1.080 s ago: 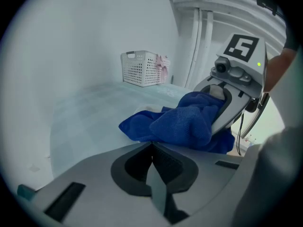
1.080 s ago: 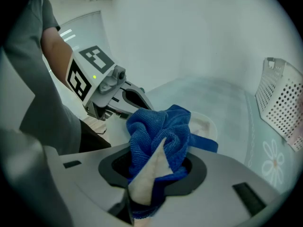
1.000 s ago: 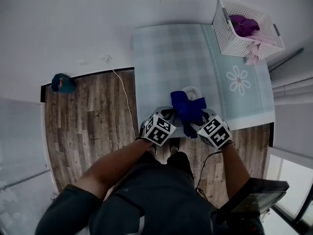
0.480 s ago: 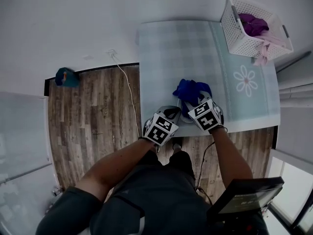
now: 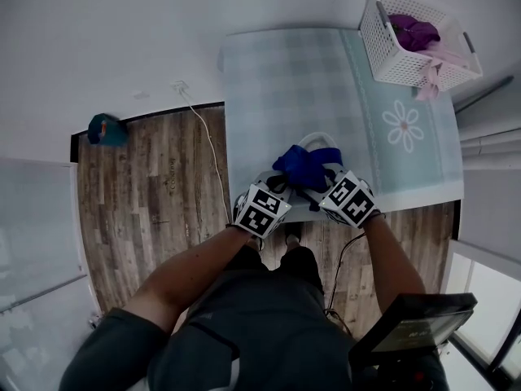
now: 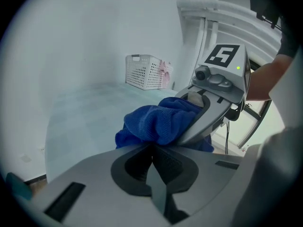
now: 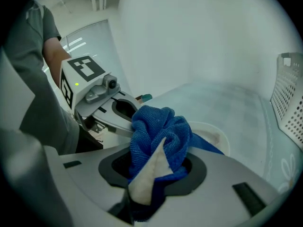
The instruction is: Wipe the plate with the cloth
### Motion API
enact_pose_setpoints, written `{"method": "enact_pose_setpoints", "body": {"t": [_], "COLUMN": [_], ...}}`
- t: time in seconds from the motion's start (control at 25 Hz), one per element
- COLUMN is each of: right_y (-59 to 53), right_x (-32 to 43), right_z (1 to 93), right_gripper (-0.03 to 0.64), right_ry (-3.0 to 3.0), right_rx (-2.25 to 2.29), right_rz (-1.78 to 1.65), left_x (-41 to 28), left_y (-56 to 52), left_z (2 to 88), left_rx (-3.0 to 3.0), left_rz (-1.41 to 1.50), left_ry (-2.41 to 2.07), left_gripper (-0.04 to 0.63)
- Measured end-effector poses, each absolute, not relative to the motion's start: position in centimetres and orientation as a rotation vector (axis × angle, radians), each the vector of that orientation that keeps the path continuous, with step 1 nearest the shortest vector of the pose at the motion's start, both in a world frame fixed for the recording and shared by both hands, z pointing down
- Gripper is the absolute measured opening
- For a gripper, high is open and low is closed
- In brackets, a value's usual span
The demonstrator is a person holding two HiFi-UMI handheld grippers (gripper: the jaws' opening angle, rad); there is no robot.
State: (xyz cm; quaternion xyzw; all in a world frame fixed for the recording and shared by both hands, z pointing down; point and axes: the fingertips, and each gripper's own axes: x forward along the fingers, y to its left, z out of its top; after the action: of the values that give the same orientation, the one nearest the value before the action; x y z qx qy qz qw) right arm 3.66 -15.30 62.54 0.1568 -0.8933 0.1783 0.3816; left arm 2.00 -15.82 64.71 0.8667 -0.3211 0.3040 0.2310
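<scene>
Blue cloth (image 5: pixel 303 168) in right gripper (image 5: pixel 319 187) slid nearer, baring far plate (image 5: pixel 319 140) rim.

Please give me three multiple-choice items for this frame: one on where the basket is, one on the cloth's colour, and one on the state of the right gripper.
1. Where does the white basket stand?
A. At the far right corner of the table
B. On the wooden floor
C. Between the two grippers

2. What colour is the cloth?
A. Red
B. Blue
C. Yellow

3. What are the fingers of the right gripper doing?
A. Spread wide with nothing between them
B. Closed on the cloth
C. Closed on the basket's rim

Answers:
1. A. The head view shows it at the table's far right corner.
2. B. It is blue in all three views.
3. B. The right gripper view shows the cloth bunched between the fingers, with the plate just beyond.
</scene>
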Motion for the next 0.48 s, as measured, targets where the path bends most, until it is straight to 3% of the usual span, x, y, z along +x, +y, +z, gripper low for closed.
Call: {"method": "enact_pose_setpoints", "body": {"t": [0.48], "right_y": [-7.7], "right_x": [5.6], "right_z": [62.7], "right_gripper": [0.153], "right_ry": [-2.216], "right_rx": [0.096], "right_rz": [0.48], "left_x": [1.7], "left_y": [-16.0], "left_z": [64.3], "left_rx": [2.389], "left_rz": [0.856], "left_ry": [-0.895], "left_gripper": [0.009]}}
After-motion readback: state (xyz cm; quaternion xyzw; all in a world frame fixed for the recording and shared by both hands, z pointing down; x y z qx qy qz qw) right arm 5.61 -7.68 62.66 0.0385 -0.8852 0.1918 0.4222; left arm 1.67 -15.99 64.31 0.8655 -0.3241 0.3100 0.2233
